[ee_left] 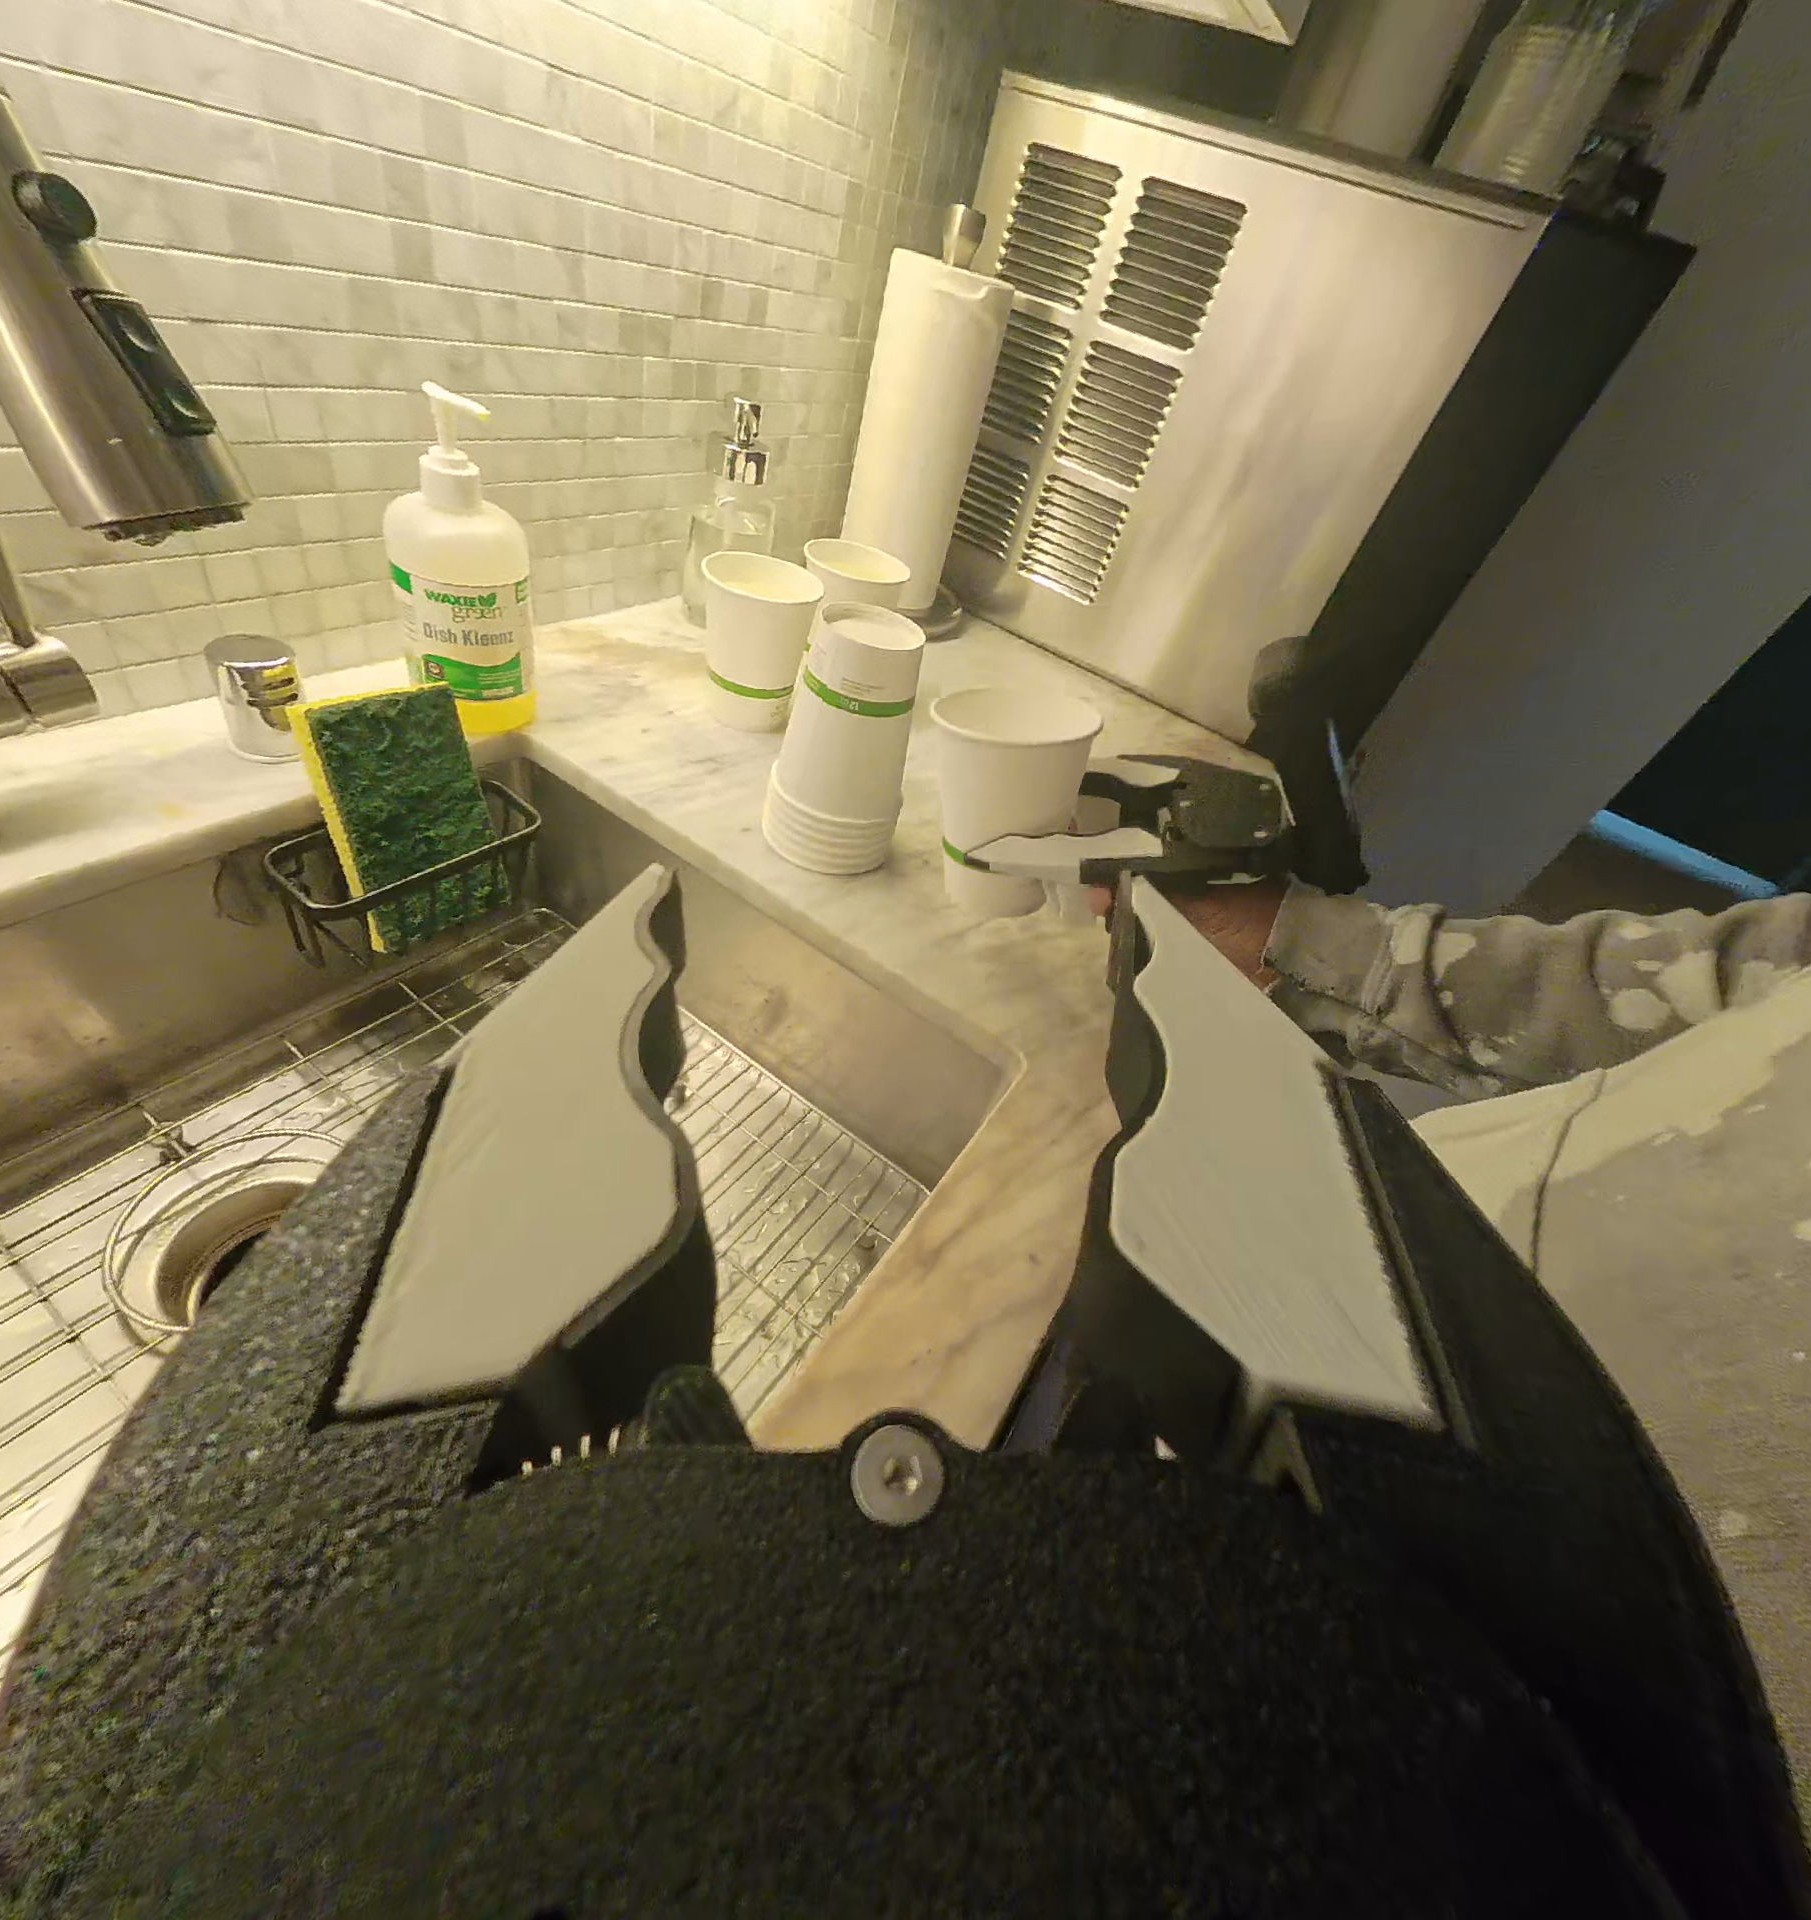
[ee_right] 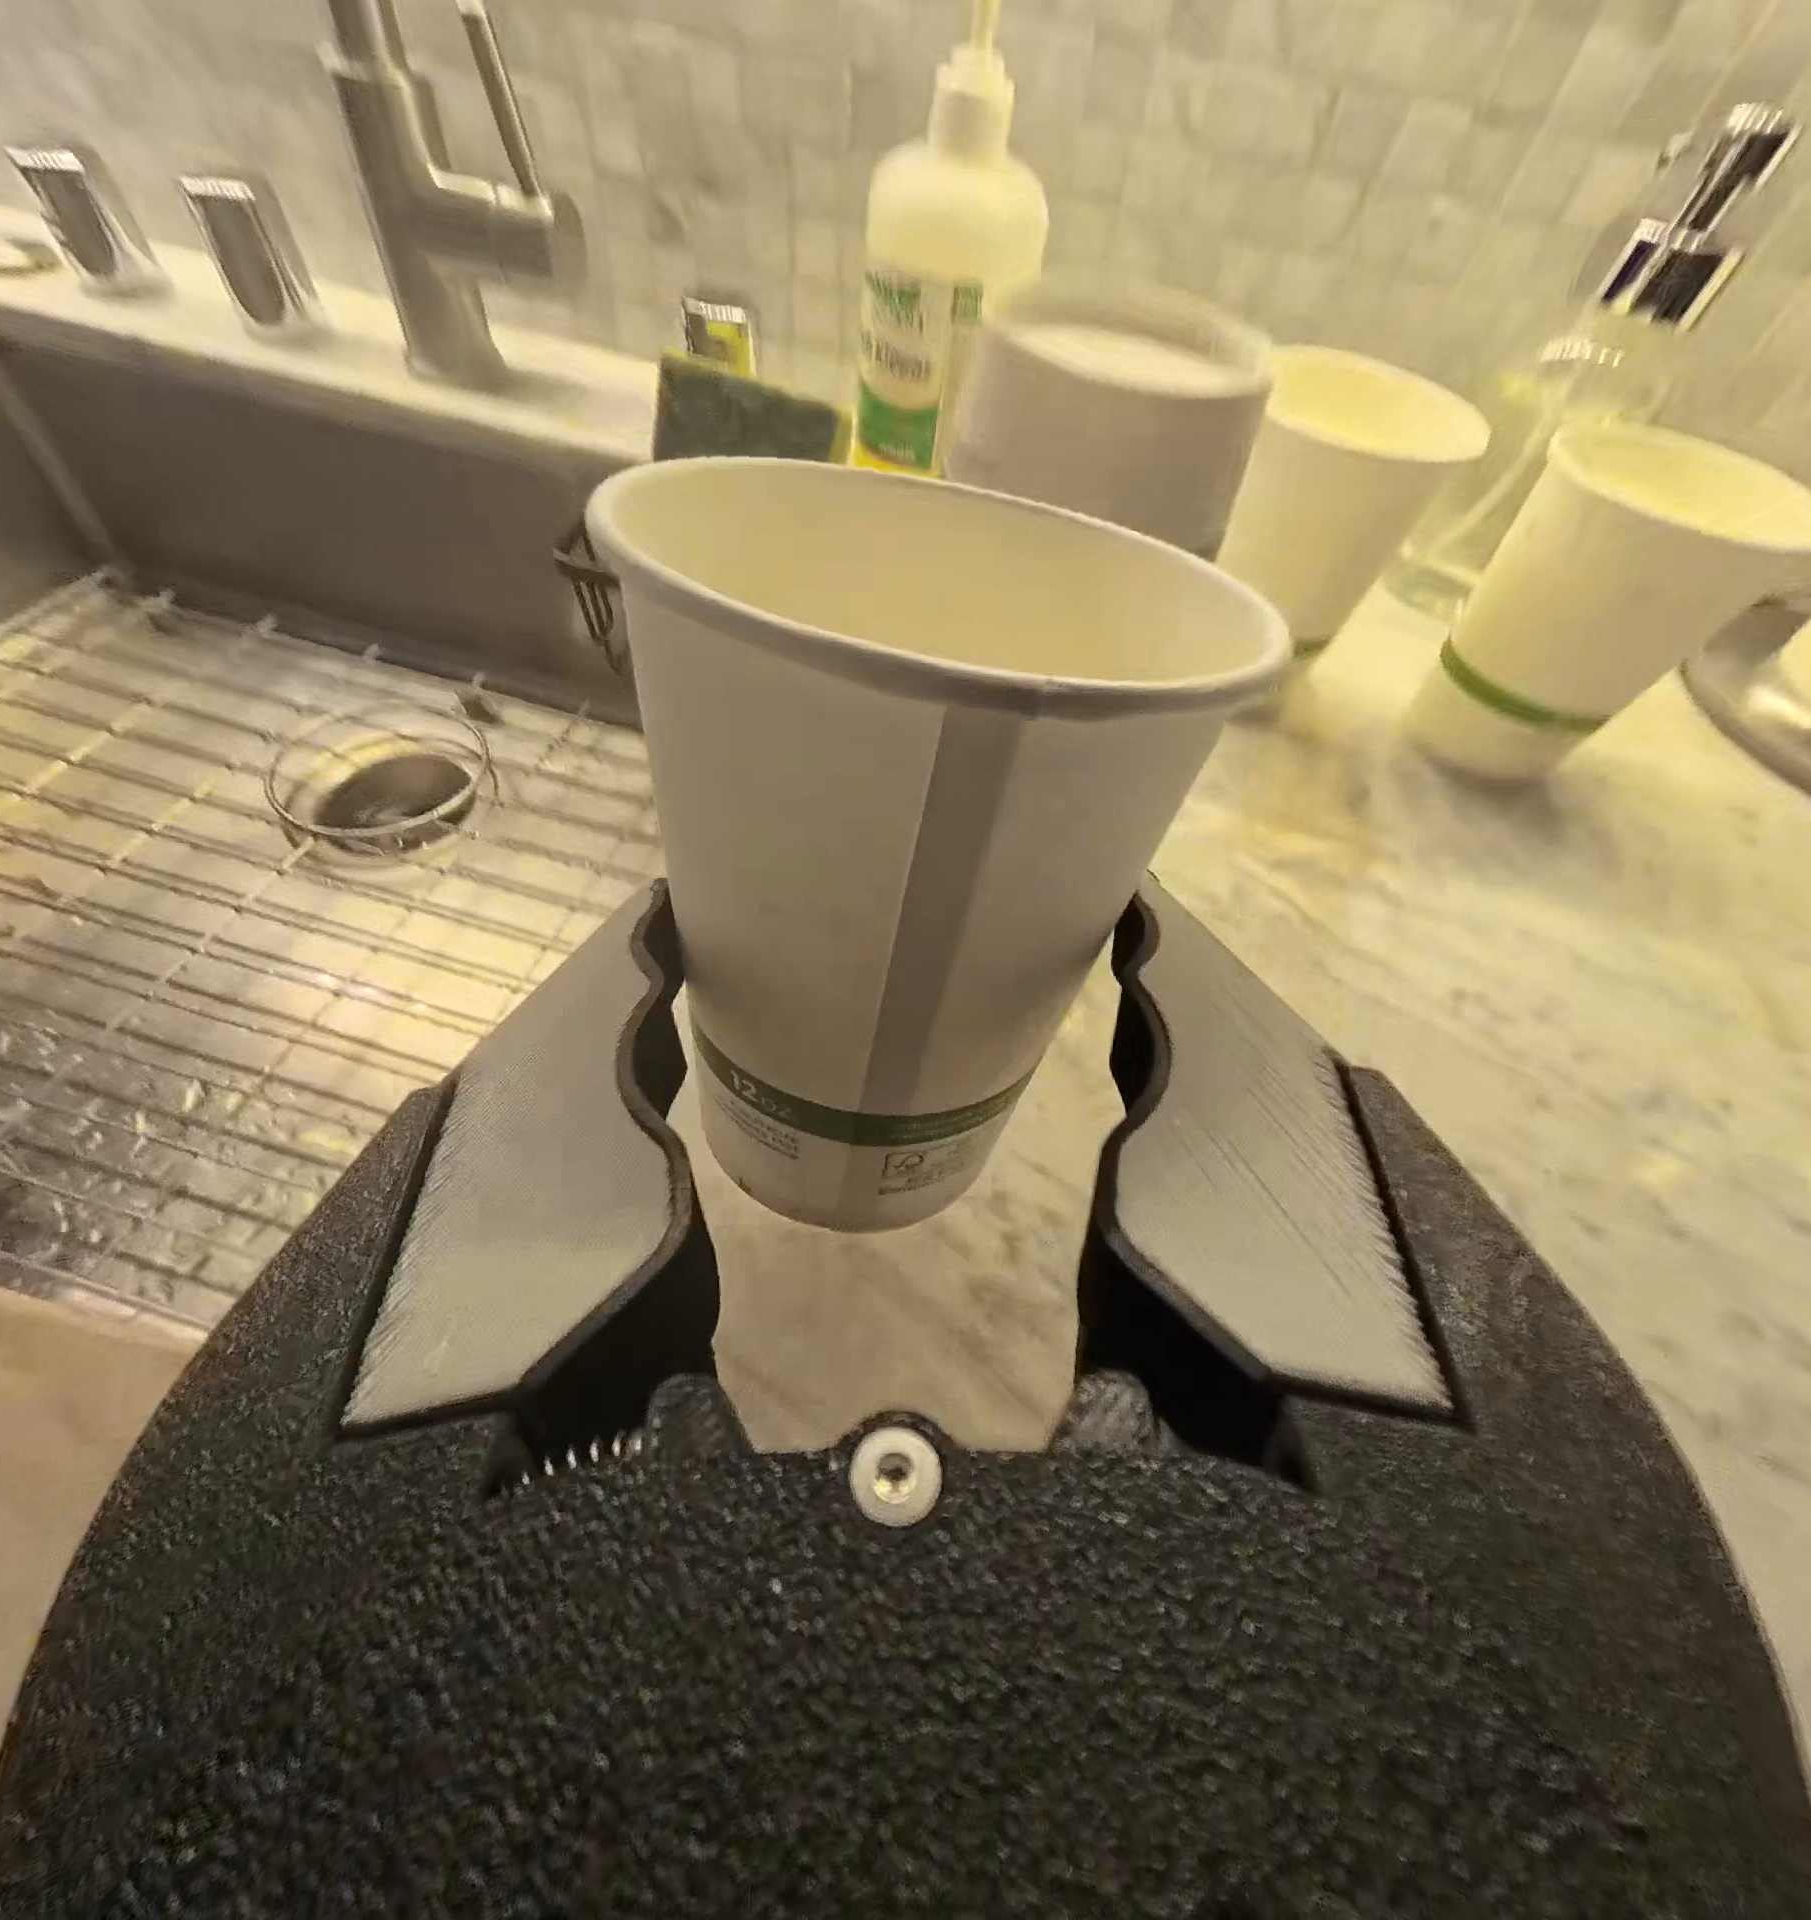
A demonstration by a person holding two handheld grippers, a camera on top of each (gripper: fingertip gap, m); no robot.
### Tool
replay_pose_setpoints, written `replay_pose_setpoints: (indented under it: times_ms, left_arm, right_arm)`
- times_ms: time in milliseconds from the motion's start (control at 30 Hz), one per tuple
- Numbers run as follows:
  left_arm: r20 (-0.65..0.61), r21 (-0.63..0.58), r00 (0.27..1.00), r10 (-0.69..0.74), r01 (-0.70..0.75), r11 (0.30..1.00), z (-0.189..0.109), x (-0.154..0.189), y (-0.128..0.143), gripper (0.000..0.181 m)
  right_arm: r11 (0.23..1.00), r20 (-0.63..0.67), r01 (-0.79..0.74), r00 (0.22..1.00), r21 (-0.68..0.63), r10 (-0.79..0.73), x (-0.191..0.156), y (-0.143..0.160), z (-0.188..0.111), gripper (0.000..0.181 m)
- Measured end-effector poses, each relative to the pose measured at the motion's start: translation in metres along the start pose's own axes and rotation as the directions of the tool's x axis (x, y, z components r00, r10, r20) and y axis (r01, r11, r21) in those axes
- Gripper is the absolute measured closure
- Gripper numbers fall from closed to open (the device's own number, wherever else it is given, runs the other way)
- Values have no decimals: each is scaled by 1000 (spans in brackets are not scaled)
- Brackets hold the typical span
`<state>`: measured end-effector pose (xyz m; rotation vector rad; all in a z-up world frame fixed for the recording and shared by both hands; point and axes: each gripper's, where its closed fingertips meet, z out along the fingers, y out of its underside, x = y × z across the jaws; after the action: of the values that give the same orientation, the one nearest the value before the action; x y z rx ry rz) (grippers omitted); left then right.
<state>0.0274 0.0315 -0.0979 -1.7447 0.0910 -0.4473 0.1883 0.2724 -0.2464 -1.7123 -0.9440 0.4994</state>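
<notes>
Two grippers were seen at a marble tabletop (ee_left: 672, 727) beside a steel sink (ee_left: 880, 1039). A white paper cup (ee_right: 922, 831) with a green band was grasped low on its body between the fingers (ee_right: 558, 1101) of the right gripper (ee_right: 896, 997); it was held upright, slightly tilted, just above the tabletop near the sink's corner. In the left wrist view the same cup (ee_left: 1005, 790) was seen at the right gripper (ee_left: 1067, 831), which was carried by a gloved hand (ee_left: 1306, 810) with a pale patterned sleeve. The left gripper (ee_left: 896, 966) was held over the sink's right edge with its fingers spread apart and nothing between them.

An upside-down stack of cups (ee_left: 844, 748) was stood just left of the held cup, and two more upright cups (ee_left: 761, 634) were set behind it. A soap bottle (ee_left: 459, 582) with a pump, a glass dispenser (ee_left: 729, 520) and a paper towel roll (ee_left: 927, 436) were ranged along the tiled wall. A green and yellow sponge (ee_left: 402, 821) was propped in a black wire holder (ee_left: 309, 883) on the sink wall, and a wire grid (ee_left: 797, 1174) was laid over the sink floor around the drain (ee_left: 194, 1236).
</notes>
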Motion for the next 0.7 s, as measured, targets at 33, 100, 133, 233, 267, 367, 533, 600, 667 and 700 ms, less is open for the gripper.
replay_pose_setpoints:
  times_ms: [33,100,133,233,267,367,533,600,667,700]
  left_arm:
    - [3,-3,1000,5,-5,1000,0,0,0,100]
    - [17,-3,1000,14,-14,1000,0,-1,0,100]
    - [22,-5,1000,19,-19,1000,0,-1,0,101]
    - [41,-9,998,38,-37,999,-1,-2,0,101]
    - [44,-13,998,39,-39,999,-2,-3,0,101]
    - [59,-19,997,44,-43,999,-3,-4,2,101]
    - [68,-23,997,43,-41,999,-4,-7,4,102]
    - [70,-24,997,41,-40,999,-3,-8,4,102]
    - [67,-26,997,42,-41,999,-1,-8,4,102]
    - [67,-26,997,44,-42,999,-1,-8,4,102]
  right_arm:
    - [1000,0,-9,1000,-21,9,3,8,3,98]
    - [999,-4,-14,1000,-43,14,8,17,8,97]
    - [998,-9,-16,1000,-58,15,10,22,10,97]
    - [995,-10,-19,1000,-97,18,11,34,12,97]
    - [996,-11,-19,1000,-92,18,11,35,11,97]
    - [993,-16,-19,1000,-113,17,11,40,5,97]
    - [985,-23,-20,1000,-170,16,13,54,-7,97]
    - [979,-31,-33,999,-203,28,14,59,-7,99]
    - [973,-54,-51,998,-223,40,17,62,-7,100]
    - [972,-65,-55,997,-228,41,17,63,-7,100]
